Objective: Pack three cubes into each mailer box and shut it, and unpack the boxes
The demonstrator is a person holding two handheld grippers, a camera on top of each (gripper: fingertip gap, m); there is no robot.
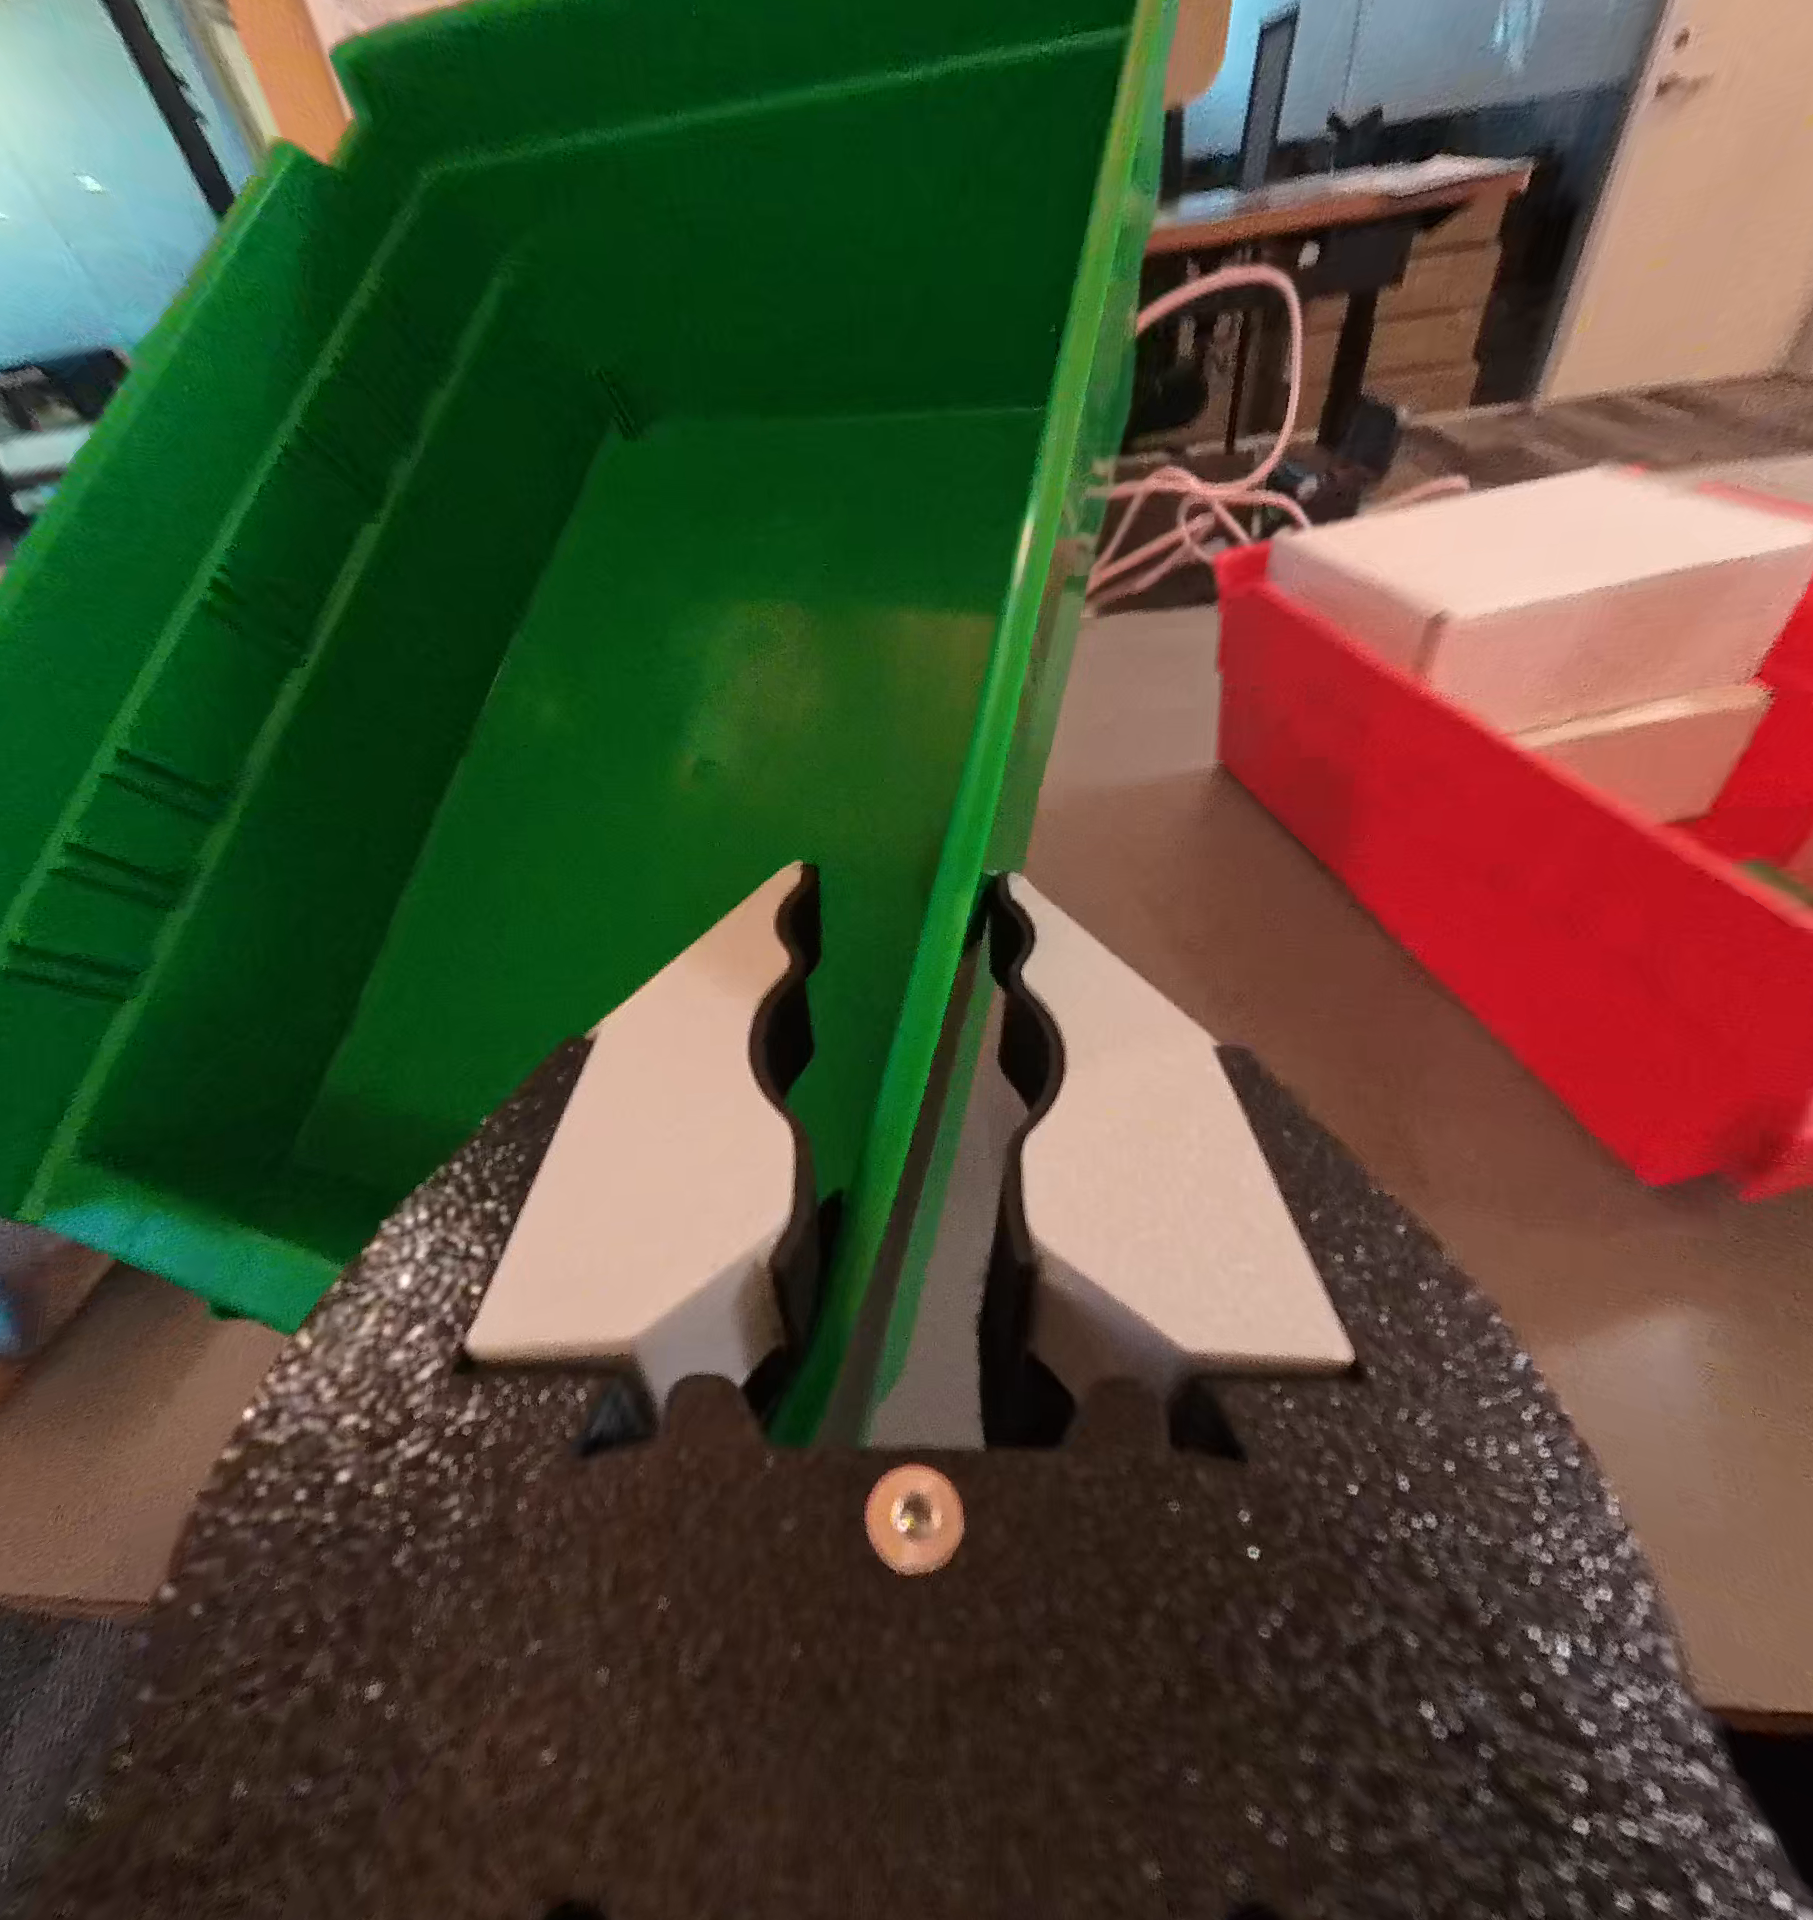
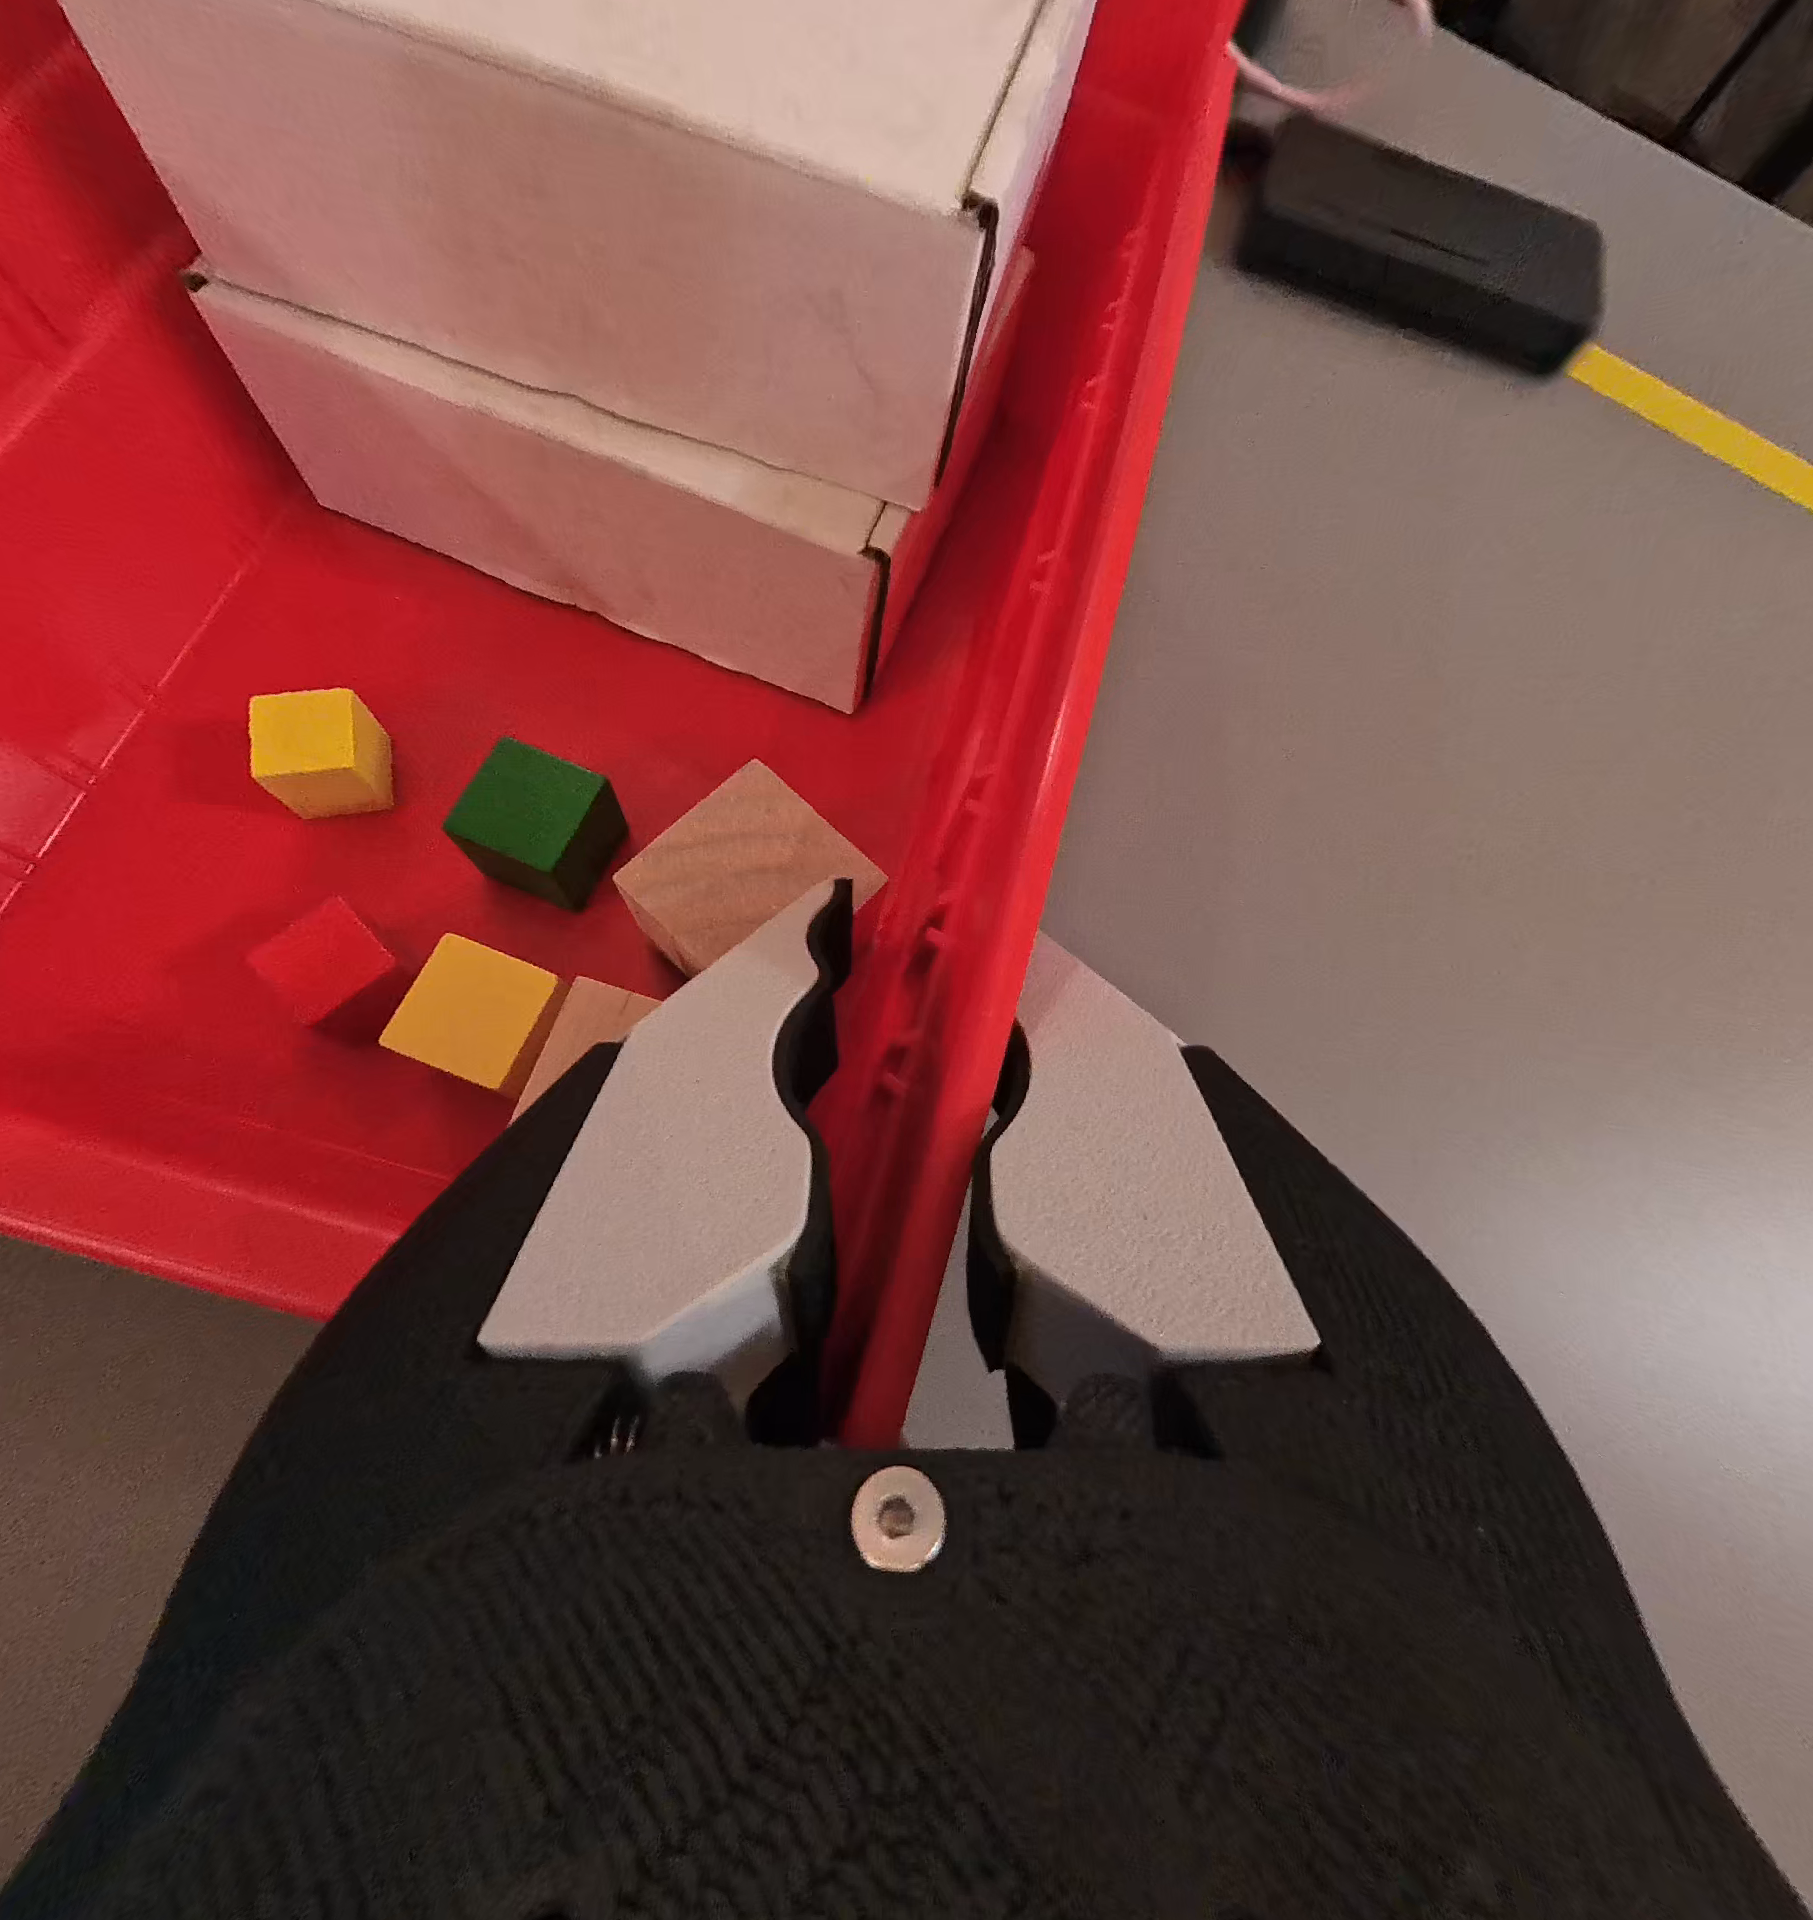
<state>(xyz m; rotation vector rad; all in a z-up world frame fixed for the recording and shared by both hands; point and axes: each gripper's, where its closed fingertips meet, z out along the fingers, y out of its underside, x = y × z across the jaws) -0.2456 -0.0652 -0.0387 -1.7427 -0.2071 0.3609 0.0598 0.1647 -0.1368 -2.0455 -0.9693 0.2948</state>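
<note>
Inside red bin [image 2: 1110,436]: two stacked white boxes [image 2: 611,343], six loose cubes [image 2: 538,821].

Close wrist views, red bin [image 1: 1504,862] shared

I am looking over a grey table [image 2: 1453,831]. A red bin [image 2: 258,1205] is sitting on it, just beside my right. A black block [image 2: 1421,244] is lying farther off, with a yellow strip [image 2: 1733,442] running from it across the top. Pink cables [image 1: 1224,488] are trailing at the far edge, behind the bin. Whether the tilted green bin [image 1: 466,727] is touching the top, I cannot tell.
</note>
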